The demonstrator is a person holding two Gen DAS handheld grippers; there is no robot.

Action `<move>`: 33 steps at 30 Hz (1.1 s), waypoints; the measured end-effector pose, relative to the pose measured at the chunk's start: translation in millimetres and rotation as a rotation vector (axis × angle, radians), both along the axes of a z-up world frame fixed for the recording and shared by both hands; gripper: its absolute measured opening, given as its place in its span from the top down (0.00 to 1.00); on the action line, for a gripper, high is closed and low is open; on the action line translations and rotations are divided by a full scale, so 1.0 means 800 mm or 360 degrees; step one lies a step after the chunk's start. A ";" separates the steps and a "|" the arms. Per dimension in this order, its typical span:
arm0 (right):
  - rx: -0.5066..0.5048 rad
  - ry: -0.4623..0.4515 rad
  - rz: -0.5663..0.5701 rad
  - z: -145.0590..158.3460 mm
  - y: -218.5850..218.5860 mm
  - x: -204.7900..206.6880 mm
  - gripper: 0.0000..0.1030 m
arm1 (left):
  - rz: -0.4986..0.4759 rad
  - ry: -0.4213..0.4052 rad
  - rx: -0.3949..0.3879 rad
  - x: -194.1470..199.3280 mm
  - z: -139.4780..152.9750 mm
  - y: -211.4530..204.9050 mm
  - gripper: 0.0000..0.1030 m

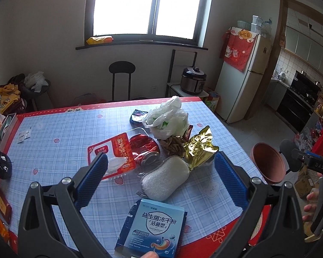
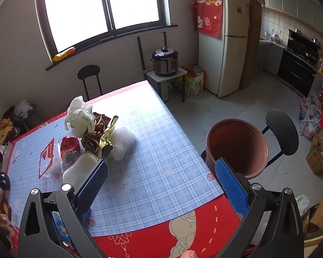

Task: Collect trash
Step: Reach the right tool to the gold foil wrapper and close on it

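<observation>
Between the left gripper's [image 1: 161,172] blue pads [image 1: 92,178] lies a white foam sponge [image 1: 164,177] edged in grey, and nearer still a blue box [image 1: 152,230] printed with white and dark lettering. Beyond them sit a gold foil wrapper [image 1: 199,147], a shiny red wrapper [image 1: 143,147], a red-and-white packet [image 1: 113,153] and a white plastic bag [image 1: 169,120]. The tablecloth [image 1: 60,137] is pale blue plaid with a red border. Past the right gripper's [image 2: 161,176] right pad stands a terracotta-brown bin [image 2: 236,146].
</observation>
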State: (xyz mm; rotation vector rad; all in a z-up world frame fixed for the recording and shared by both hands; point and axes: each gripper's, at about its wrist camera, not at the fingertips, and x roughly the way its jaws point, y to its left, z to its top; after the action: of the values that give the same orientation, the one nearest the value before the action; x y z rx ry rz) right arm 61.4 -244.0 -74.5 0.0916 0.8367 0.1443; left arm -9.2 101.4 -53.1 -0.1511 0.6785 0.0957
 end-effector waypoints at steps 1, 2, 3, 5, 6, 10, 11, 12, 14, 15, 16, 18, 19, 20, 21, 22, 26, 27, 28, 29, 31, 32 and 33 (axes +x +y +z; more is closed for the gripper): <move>0.0028 0.0027 0.0034 -0.006 0.005 0.003 0.05 | 0.0010 0.0026 0.0012 -0.002 -0.009 0.003 0.05; 0.0043 0.0052 0.0063 -0.012 0.013 0.007 0.05 | 0.0016 0.0045 0.0035 -0.003 -0.020 0.006 0.05; 0.0051 0.0078 0.0089 -0.019 0.020 0.010 0.05 | 0.0020 0.0068 0.0062 -0.005 -0.029 0.007 0.05; 0.0023 0.0111 0.0125 -0.033 0.034 0.016 0.05 | 0.0031 0.0127 0.0094 -0.006 -0.049 0.010 0.05; -0.0011 0.0126 0.0127 -0.040 0.041 0.019 0.05 | 0.0036 0.0156 0.0092 -0.006 -0.060 0.013 0.05; -0.0063 0.0208 0.0114 -0.065 0.052 0.023 0.05 | 0.0038 0.0250 0.0073 -0.004 -0.108 0.027 0.05; -0.0062 0.0226 0.0113 -0.069 0.054 0.023 0.05 | 0.0052 0.0284 0.0081 -0.003 -0.120 0.030 0.05; -0.0061 0.0242 0.0113 -0.073 0.055 0.023 0.05 | 0.0065 0.0316 0.0075 -0.002 -0.131 0.034 0.05; -0.0067 0.0262 0.0111 -0.079 0.057 0.024 0.05 | 0.0107 0.0345 0.0027 0.000 -0.145 0.045 0.05; -0.0076 0.0267 0.0109 -0.080 0.059 0.025 0.05 | 0.0136 0.0356 0.0008 0.002 -0.150 0.053 0.05; -0.0084 0.0272 0.0105 -0.081 0.059 0.026 0.05 | 0.0162 0.0364 -0.0011 0.006 -0.153 0.059 0.05; -0.0078 0.0281 0.0111 -0.083 0.060 0.031 0.05 | 0.0189 0.0395 -0.0018 0.014 -0.157 0.068 0.05; -0.0068 0.0285 0.0113 -0.085 0.060 0.032 0.05 | 0.0184 0.0408 -0.0014 0.017 -0.157 0.070 0.05; -0.0058 0.0293 0.0116 -0.086 0.061 0.034 0.05 | 0.0172 0.0411 -0.0010 0.019 -0.158 0.071 0.05; -0.0046 0.0300 0.0121 -0.088 0.061 0.035 0.05 | 0.0156 0.0413 -0.0007 0.020 -0.160 0.070 0.05; -0.0035 0.0308 0.0124 -0.090 0.062 0.037 0.05 | 0.0138 0.0420 -0.0012 0.022 -0.162 0.069 0.05; 0.0056 0.0336 0.0199 -0.096 0.068 0.046 0.05 | 0.0128 0.0453 -0.0050 0.024 -0.173 0.065 0.05; 0.0080 0.0331 0.0233 -0.096 0.072 0.050 0.05 | 0.0130 0.0462 -0.0062 0.025 -0.175 0.064 0.05; 0.0090 0.0312 0.0268 -0.096 0.077 0.053 0.05 | 0.0133 0.0466 -0.0069 0.026 -0.178 0.063 0.05; 0.0087 0.0281 0.0308 -0.094 0.083 0.057 0.06 | 0.0136 0.0469 -0.0074 0.027 -0.180 0.063 0.05; 0.0057 0.0217 0.0393 -0.093 0.100 0.068 0.09 | 0.0144 0.0466 -0.0075 0.030 -0.181 0.064 0.05; 0.0045 0.0200 0.0428 -0.093 0.109 0.075 0.12 | 0.0153 0.0456 -0.0072 0.032 -0.180 0.065 0.05; 0.0040 0.0191 0.0455 -0.095 0.116 0.083 0.17 | 0.0165 0.0445 -0.0075 0.035 -0.178 0.068 0.06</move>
State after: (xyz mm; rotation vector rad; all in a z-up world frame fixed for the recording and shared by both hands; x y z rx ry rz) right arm 128.0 -150.9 -150.5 0.0033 0.9652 0.4217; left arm 18.4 155.8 -195.6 -0.2206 0.9521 0.2029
